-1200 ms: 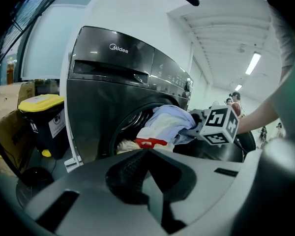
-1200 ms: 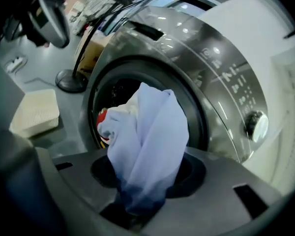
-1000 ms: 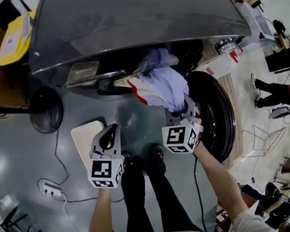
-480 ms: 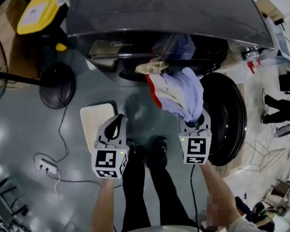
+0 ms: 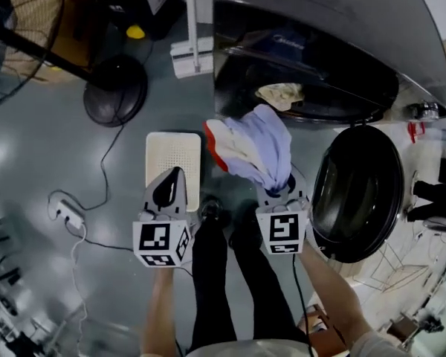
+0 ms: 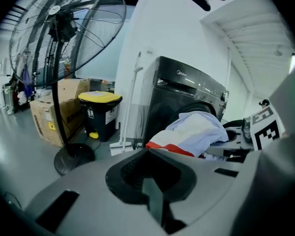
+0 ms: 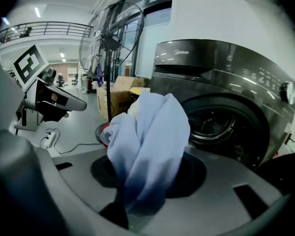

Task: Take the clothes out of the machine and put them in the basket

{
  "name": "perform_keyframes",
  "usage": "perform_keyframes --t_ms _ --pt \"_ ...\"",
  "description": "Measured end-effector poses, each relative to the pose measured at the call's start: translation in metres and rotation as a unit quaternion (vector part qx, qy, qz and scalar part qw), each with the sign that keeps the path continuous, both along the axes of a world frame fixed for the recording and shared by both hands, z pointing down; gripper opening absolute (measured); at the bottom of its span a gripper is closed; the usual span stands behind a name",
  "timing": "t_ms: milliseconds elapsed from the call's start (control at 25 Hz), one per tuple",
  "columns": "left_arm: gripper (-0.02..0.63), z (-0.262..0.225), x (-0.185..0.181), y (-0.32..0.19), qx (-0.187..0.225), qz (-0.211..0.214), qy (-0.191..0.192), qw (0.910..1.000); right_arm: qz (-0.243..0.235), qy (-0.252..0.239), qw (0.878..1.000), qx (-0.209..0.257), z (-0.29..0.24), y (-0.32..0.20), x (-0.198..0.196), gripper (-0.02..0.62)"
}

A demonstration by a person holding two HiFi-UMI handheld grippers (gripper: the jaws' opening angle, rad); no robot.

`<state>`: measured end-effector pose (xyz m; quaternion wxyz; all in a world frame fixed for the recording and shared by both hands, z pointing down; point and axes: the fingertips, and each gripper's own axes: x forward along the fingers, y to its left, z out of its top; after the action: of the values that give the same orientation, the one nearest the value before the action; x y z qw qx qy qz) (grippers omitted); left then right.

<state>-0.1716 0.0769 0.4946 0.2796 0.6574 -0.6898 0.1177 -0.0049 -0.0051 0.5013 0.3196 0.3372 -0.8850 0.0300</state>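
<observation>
The dark washing machine [image 5: 320,21] stands at the top right with its round door [image 5: 357,192] swung open. A beige cloth [image 5: 281,94] lies in the drum mouth. My right gripper [image 5: 283,190] is shut on a light blue and white garment with a red edge [image 5: 253,143], held clear of the machine above the floor. The bunched cloth [image 7: 147,146] fills the right gripper's [image 7: 137,200] jaws and hides the fingertips. My left gripper [image 5: 175,177] is shut and holds nothing, hovering over the white basket [image 5: 171,151] on the floor. The left gripper view shows the garment [image 6: 196,132] just ahead.
A standing fan's round base [image 5: 115,88] sits left of the machine, beside a white floor tool [image 5: 189,50]. A yellow-lidded bin [image 6: 99,114] and cardboard box [image 6: 54,112] stand behind. A power strip [image 5: 65,213] and cables lie at the left. The person's legs [image 5: 223,288] are between the grippers.
The garment trailed out of the drum before; now it hangs free of the machine in the right gripper. Both grippers have swung away from the opening toward the basket.
</observation>
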Motion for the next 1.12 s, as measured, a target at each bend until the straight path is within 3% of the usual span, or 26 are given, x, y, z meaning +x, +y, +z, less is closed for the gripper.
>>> perform_keyframes --t_ms 240,480,760,1120 --pt "0.018 0.012 -0.04 0.05 -0.008 -0.063 -0.006 0.998 -0.097 -0.023 0.995 -0.027 0.023 0.052 -0.089 0.204" --pt "0.018 0.03 -0.071 0.092 -0.006 -0.11 -0.007 0.9939 -0.137 -0.051 0.988 -0.05 0.049 0.092 -0.156 0.204" --pt "0.018 0.08 -0.092 0.136 -0.021 -0.14 0.002 0.9899 -0.137 -0.036 0.985 -0.098 0.138 0.122 -0.201 0.206" --pt "0.018 0.137 -0.12 0.161 -0.027 -0.154 -0.003 0.9878 -0.111 0.051 0.978 -0.167 0.312 0.14 -0.218 0.208"
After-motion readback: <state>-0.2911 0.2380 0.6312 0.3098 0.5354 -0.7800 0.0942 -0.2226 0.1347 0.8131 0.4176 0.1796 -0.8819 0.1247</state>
